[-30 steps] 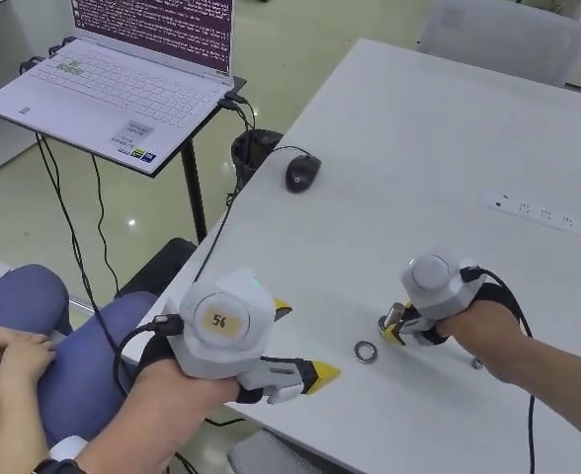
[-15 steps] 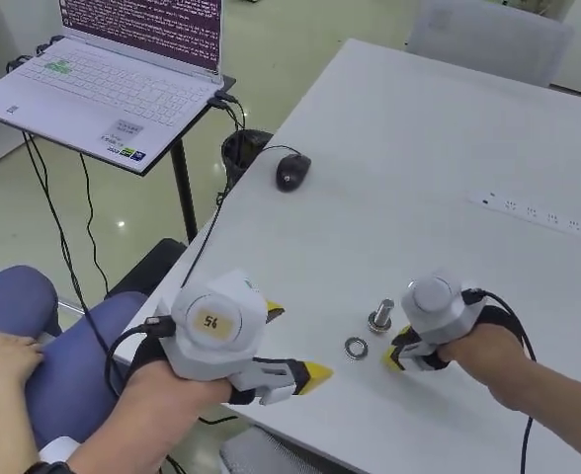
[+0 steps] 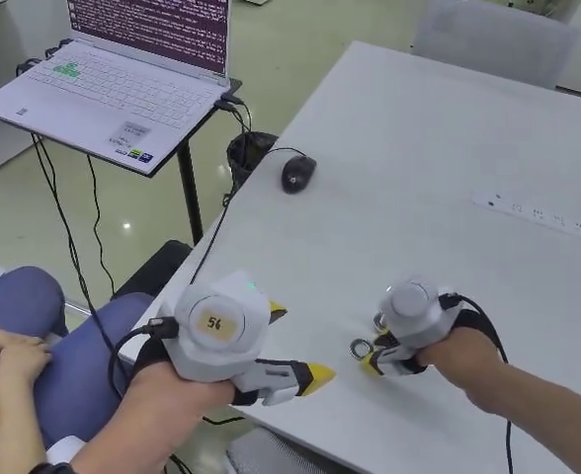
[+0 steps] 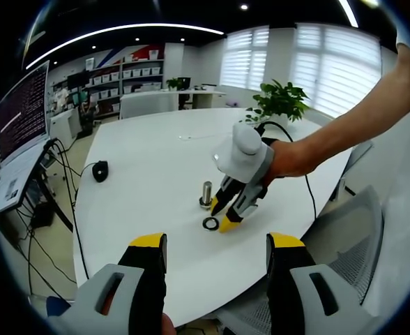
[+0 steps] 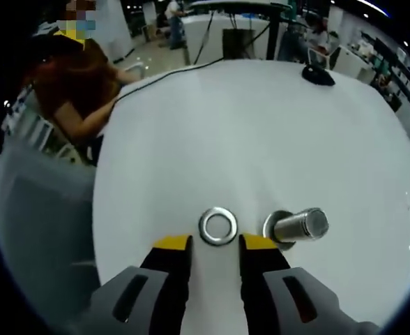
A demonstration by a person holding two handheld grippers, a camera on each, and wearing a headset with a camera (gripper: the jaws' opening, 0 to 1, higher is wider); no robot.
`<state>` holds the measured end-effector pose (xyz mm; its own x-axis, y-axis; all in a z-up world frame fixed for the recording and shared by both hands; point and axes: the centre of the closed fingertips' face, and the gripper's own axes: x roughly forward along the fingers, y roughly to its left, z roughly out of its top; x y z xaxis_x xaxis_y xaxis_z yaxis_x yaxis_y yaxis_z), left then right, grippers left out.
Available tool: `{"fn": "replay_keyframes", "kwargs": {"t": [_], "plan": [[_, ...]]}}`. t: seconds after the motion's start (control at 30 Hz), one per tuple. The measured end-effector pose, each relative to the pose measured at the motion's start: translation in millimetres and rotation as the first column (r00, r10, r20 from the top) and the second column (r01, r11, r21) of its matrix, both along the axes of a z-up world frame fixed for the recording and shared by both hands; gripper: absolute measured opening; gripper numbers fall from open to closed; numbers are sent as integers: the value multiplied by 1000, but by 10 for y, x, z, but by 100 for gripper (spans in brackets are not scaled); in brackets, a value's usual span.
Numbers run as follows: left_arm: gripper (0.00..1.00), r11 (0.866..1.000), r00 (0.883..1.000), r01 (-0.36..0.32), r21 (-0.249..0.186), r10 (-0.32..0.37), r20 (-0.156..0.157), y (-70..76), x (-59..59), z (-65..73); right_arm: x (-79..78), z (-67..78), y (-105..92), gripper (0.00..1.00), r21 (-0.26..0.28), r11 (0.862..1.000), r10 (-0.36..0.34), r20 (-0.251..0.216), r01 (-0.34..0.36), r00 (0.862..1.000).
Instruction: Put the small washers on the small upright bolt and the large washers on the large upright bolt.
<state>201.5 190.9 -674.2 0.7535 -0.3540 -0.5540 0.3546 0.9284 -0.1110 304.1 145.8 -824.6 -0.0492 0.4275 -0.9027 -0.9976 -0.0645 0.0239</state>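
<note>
Tallying progress (Clerk): one washer (image 5: 217, 226) lies flat on the table (image 3: 419, 148), just beside the upright bolt (image 5: 299, 227) and not yet on it. There is a ring at the bolt's foot: washer or bolt head, cannot tell. Likely most of the job is left. Grippers?

Checker: right gripper (image 5: 216, 245), jaws apart and empty, tips just short of the washer. Left gripper (image 4: 217, 241), wide open and empty, near the table edge. Writing: "54" on the left gripper's round label (image 3: 218, 322); laptop (image 3: 113, 89) screen text too small to read.
</note>
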Motion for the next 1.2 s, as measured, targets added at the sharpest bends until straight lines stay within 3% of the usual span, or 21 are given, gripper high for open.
{"fn": "replay_keyframes", "kwargs": {"t": [0.03,0.17,0.4,0.63,1.2], "plan": [[57,1000,1000,-3,-2,3,0,6,-1,0,14,-5,0,29,-10,1000,29,21,-29,999],[57,1000,1000,-9,-2,9,1,23,0,1,41,4,25,29,-8,1000,24,7,-24,1000],[57,1000,1000,-7,-2,7,5,20,25,11,42,-9,87,28,22,999,37,26,-37,999],[57,1000,1000,4,-1,-4,3,-7,39,4,14,-15,84,25,8,998,62,39,-63,997],[57,1000,1000,-1,-1,1,3,25,38,18,-122,3,-41,23,34,999,33,-7,-32,999]]}}
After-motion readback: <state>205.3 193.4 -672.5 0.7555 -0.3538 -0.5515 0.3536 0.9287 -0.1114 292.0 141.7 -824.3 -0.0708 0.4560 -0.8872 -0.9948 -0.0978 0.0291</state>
